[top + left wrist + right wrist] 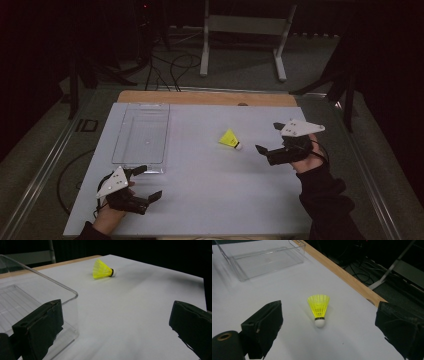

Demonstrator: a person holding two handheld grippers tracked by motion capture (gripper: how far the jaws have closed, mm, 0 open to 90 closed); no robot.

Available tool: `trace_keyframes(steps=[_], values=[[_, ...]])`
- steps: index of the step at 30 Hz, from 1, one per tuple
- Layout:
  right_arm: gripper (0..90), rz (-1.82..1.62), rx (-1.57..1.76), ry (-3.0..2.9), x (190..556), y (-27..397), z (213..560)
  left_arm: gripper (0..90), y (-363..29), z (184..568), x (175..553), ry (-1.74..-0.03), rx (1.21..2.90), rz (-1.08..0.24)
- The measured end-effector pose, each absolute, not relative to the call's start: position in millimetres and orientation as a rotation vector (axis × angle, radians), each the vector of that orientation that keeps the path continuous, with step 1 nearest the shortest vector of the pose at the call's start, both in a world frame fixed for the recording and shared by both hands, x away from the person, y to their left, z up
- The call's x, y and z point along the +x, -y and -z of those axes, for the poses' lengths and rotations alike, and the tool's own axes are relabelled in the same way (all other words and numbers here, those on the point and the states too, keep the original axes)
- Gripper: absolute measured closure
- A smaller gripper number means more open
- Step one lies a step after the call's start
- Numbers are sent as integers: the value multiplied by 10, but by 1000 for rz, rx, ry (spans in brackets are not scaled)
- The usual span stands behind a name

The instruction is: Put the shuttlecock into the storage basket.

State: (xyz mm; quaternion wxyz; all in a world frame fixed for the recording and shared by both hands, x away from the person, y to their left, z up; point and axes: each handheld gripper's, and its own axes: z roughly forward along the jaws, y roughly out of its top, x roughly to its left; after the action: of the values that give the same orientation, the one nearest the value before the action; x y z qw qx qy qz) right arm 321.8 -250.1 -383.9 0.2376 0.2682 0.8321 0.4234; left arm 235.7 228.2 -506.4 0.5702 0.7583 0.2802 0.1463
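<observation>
A yellow shuttlecock [230,139] with a white cork tip lies on its side on the white table sheet [210,180], right of centre. In the right gripper view the shuttlecock [319,308] lies just ahead, between the wide-apart jaws, cork end toward the camera. My right gripper [268,137] is open, a short way right of the shuttlecock, pointing left at it. My left gripper [147,182] is open near the front left, just below the tray's near edge. From the left gripper view the shuttlecock [102,270] lies far off.
A clear plastic tray [141,133] stands empty at the left of the sheet; its near corner [72,293] sits beside my left jaw. A wooden table edge [205,97] runs along the back. Cables and a metal stand [243,30] are on the floor beyond.
</observation>
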Motion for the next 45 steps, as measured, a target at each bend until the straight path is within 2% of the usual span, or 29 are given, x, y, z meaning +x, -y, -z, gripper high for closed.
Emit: trace_keyframes(steps=[45], values=[[78, -1064, 823, -2379, 3880, 2173, 4043, 1, -2278, 5070, 2357, -648, 1788, -332]])
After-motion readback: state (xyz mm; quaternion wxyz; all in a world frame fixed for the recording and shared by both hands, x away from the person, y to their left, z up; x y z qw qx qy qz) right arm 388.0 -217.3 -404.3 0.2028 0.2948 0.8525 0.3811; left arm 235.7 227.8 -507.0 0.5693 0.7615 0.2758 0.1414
